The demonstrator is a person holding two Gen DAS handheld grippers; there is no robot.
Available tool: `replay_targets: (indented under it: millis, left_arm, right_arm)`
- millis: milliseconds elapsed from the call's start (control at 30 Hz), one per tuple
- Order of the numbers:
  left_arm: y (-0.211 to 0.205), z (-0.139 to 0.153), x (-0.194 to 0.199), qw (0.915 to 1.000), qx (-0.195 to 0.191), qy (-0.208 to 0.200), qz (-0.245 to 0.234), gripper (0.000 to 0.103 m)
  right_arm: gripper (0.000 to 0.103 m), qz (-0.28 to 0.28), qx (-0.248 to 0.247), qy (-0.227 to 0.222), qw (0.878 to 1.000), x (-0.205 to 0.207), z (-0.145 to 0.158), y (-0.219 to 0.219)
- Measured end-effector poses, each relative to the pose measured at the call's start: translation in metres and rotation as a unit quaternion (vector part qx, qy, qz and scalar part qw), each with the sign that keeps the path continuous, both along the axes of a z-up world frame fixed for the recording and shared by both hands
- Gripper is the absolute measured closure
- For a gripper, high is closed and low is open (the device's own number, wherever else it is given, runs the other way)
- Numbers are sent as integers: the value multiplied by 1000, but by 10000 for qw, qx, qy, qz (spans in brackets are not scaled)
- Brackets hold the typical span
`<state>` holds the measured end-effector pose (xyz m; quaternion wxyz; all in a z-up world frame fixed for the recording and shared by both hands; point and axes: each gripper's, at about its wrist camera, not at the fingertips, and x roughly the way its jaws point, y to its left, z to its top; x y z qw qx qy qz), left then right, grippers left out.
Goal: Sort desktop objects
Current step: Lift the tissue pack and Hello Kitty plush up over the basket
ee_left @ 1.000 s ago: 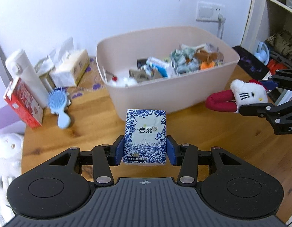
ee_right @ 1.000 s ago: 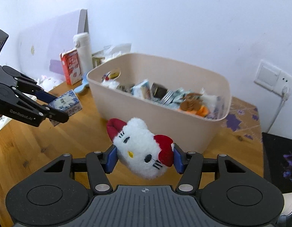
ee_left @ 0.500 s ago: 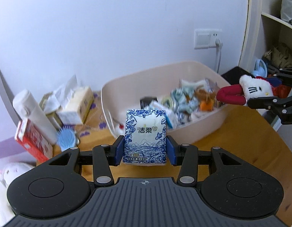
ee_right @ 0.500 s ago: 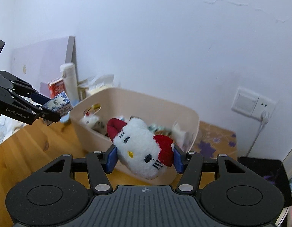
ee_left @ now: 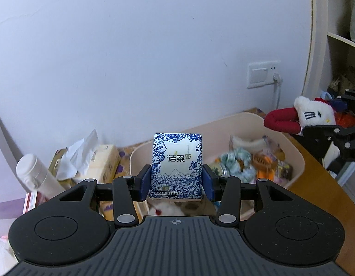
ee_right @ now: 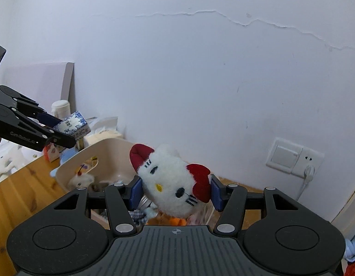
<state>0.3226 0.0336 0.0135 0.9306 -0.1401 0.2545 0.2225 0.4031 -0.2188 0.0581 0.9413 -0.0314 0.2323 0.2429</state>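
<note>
Already both jaws are clamped: blue-and-white tissue pack [ee_left: 176, 165] mid-frame, white plush cat toy [ee_right: 170, 181] lower centre; loosening early could miss the beige plastic bin [ee_left: 290, 147].

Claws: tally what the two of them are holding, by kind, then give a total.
Tissue packs: 1, the blue and white tissue pack in the left claw.
Plush toys: 1, the white cat toy in the right claw.
Total: 2.
</note>
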Motion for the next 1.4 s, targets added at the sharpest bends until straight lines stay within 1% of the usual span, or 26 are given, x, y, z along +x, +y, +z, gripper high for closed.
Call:
replay_targets:
  millis: [233,467,600,733,1033,1233,1333,1400]
  left_arm:
    - [12,-3,33,9999,-101,77,47,56]
    - [20,-21,65,9990,-186,381,115,56]
    - [24,-37,76,9973,-265,659,190,56]
    - [30,-46,84,9949,-491,840,268,56]
    - [33,-62,101,9869,-957,1291,137,56]
    - [31,-71,107,9824,-1066,1527,119,56]
    - [32,-75,107,9794,-1251,1583,109,56]
    - [31,-76,106,9788,-1286,1585,151,56]
  right_arm:
    - [48,-186,42,31,9998,24,-3,6]
    - [48,-172,17,87,9998,42,-11,16]
    - [48,-133,-46,229,9996,56,-18,25]
    - [48,-130,-167,552,9982,70,-34,33]
    - [48,73,-539,1141,9920,85,-65,56]
    - [48,177,-615,1316,9892,86,-73,65]
    - [48,235,-634,1384,9881,86,-75,68]
    - [47,250,-637,1405,9877,88,-74,71]
